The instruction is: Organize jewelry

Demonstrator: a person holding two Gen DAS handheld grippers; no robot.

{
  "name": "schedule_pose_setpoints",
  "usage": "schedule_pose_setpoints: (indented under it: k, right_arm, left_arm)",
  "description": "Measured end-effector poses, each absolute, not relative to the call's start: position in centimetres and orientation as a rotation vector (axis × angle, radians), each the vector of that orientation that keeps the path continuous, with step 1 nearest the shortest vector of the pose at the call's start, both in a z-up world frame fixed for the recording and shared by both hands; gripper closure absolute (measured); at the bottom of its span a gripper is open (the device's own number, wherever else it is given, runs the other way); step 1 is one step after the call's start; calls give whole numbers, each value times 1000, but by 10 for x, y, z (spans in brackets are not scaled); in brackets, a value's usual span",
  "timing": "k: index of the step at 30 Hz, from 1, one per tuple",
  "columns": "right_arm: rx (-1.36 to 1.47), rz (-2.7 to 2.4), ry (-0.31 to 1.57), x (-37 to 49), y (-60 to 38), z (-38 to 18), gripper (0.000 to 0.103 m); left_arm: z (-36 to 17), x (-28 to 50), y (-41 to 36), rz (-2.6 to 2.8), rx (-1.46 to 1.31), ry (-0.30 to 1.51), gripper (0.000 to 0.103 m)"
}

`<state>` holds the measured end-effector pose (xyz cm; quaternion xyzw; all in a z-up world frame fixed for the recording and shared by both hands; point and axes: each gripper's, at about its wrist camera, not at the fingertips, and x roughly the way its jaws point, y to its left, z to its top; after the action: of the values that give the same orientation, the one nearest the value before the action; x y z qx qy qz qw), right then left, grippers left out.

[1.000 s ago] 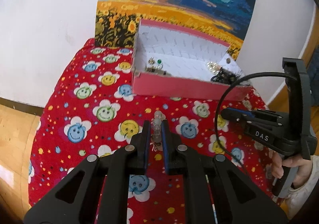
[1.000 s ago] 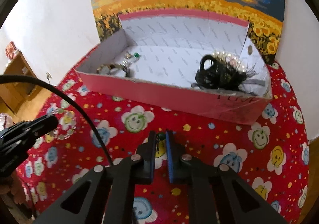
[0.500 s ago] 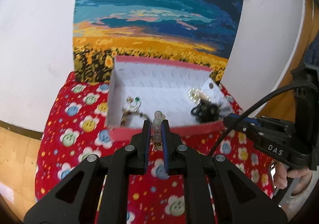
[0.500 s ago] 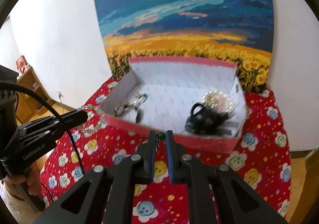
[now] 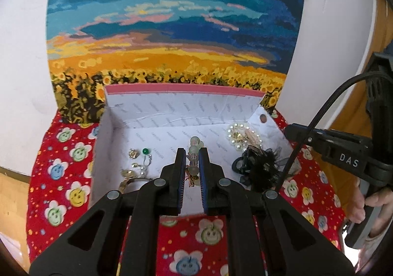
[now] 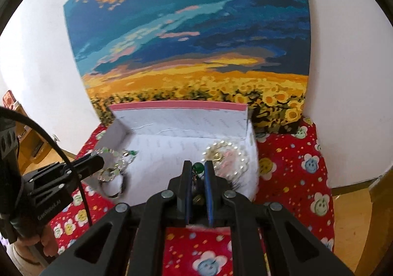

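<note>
A pink box (image 5: pixel 172 88) with a white lining stands open on the table. My left gripper (image 5: pixel 192 153) is shut on a pale green bead bracelet (image 5: pixel 194 144) and holds it over the box's middle; the bracelet also shows in the right wrist view (image 6: pixel 111 161). My right gripper (image 6: pixel 197 168) is shut on a small green-bead piece (image 6: pixel 198 167) above the box's right part. Inside lie a pearl brooch (image 5: pixel 239 134), a black feathery hair piece (image 5: pixel 260 165), a green-stone earring (image 5: pixel 145 151) and gold pieces (image 5: pixel 129 174).
A red tablecloth (image 5: pixel 66 177) with smiley flowers covers the small round table. A sunflower painting (image 5: pixel 172 30) leans on the white wall behind the box. The wooden floor (image 6: pixel 353 214) shows past the table's edges.
Both grippers have risen and moved forward, from above the cloth in front of the box to over the box's inside. Each has kept hold of its piece.
</note>
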<state>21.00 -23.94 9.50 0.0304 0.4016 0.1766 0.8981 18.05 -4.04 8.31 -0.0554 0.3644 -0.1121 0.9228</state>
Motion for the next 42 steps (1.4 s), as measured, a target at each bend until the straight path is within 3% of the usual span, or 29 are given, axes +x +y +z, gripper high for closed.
schedule_pose_setpoints:
  k: [21, 25, 29, 32, 40, 42]
  right_arm:
    - [114, 323, 915, 244, -249, 45, 90]
    - [151, 346, 911, 238, -252, 50, 70]
    - [172, 363, 897, 225, -254, 61, 63]
    - [174, 370, 883, 212, -254, 69, 44]
    - [141, 399, 846, 170, -247, 89, 31]
    - [146, 405, 845, 161, -246, 92, 29]
  left_arm:
    - [33, 224, -43, -229, -113, 888, 94]
    - [35, 223, -46, -225, -97, 907, 93]
    - [41, 214, -46, -217, -84, 904, 93]
    - [48, 206, -45, -222, -91, 901, 93]
    - [67, 172, -33, -189, -120, 874, 92]
    - [71, 162, -29, -181, -120, 886, 79]
